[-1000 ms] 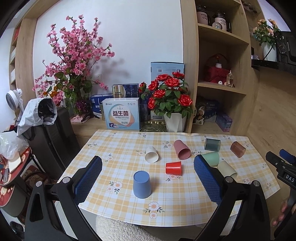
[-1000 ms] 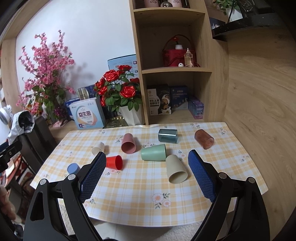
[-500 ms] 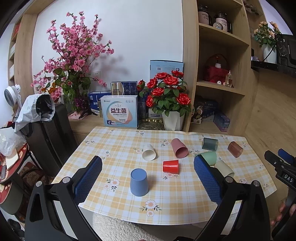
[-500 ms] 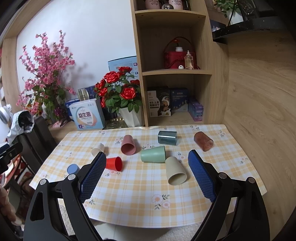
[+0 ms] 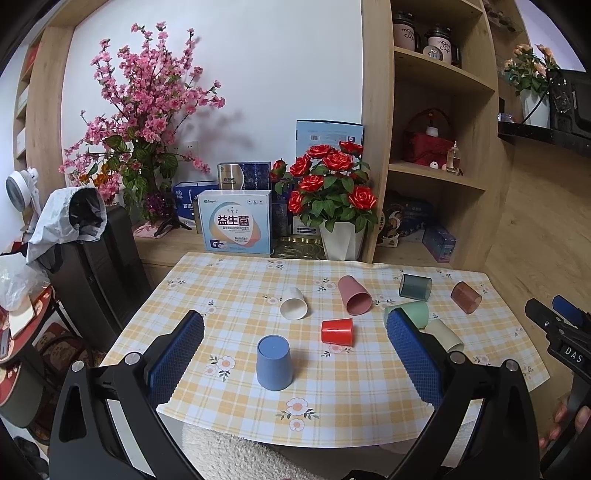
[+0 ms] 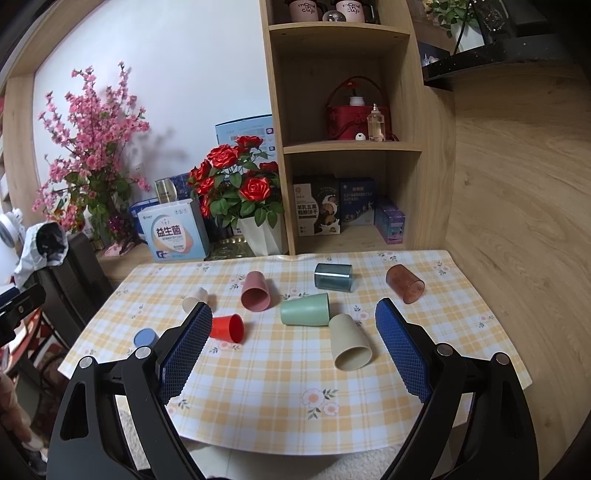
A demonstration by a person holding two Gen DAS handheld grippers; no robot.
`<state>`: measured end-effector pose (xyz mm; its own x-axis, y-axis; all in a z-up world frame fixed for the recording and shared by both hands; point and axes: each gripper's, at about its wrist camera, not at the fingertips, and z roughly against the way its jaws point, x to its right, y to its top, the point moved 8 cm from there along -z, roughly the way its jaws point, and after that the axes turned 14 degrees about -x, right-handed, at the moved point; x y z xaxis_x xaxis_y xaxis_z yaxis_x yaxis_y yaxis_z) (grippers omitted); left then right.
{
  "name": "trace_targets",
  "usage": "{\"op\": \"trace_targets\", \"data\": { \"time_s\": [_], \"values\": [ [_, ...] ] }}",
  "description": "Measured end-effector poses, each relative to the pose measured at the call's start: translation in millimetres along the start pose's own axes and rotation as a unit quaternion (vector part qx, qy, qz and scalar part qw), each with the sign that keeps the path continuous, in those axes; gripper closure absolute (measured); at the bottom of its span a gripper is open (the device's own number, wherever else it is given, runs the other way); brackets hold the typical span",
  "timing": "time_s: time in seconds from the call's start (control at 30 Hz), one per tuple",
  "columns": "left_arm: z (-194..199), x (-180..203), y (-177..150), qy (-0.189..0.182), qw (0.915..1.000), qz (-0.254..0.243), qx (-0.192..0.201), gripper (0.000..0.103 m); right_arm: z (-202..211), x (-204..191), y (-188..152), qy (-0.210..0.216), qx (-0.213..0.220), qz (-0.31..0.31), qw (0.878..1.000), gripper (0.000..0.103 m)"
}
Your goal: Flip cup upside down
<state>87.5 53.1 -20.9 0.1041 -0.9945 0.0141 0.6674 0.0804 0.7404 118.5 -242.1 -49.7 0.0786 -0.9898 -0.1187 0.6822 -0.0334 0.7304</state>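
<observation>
Both hand-held grippers, left [image 5: 293,343] and right [image 6: 293,341], hang spread and empty above the tabletop [image 6: 461,321], blue cup [image 5: 273,356] already inverted, seven lying sideways.

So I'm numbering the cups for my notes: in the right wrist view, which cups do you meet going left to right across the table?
Blue cup → white cup → red cup → pink cup → green cup → beige cup → brown translucent cup.

Eight cups sit on the counter [image 6: 461,321]: seven lie on their sides, one blue cup [image 5: 273,362] stands upside down. Two mugs [image 6: 303,9] occupy the top shelf.
</observation>
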Motion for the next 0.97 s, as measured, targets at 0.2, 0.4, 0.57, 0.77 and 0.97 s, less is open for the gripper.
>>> {"op": "trace_targets", "data": {
  "time_s": [0.2,0.4,0.57,0.77,0.97],
  "values": [
    [0.5,3.3,-1.2,-0.004,1.0,-0.006,0.0,0.006,1.6,0.0,-0.3,-0.001,0.001,0.0,1.0,0.016],
    [0.5,5.6,-2.5,-0.01,0.9999,-0.011,0.001,0.006,2.5,0.4,0.7,-0.002,0.003,0.001,1.0,0.016],
    [1.7,8.1,-3.9,-0.008,0.9998,-0.017,0.008,0.006,2.5,1.1,1.2,-0.001,0.004,0.001,1.0,0.016],
    [0.0,9.7,-5.6,-0.011,0.9997,-0.021,0.004,0.006,2.6,2.2,1.4,-0.002,0.004,0.002,1.0,0.016],
    [-1.4,10.1,-6.1,-0.01,0.9997,-0.02,0.004,0.006,2.9,1.8,0.1,-0.001,0.003,0.002,1.0,0.016]
  ]
}}
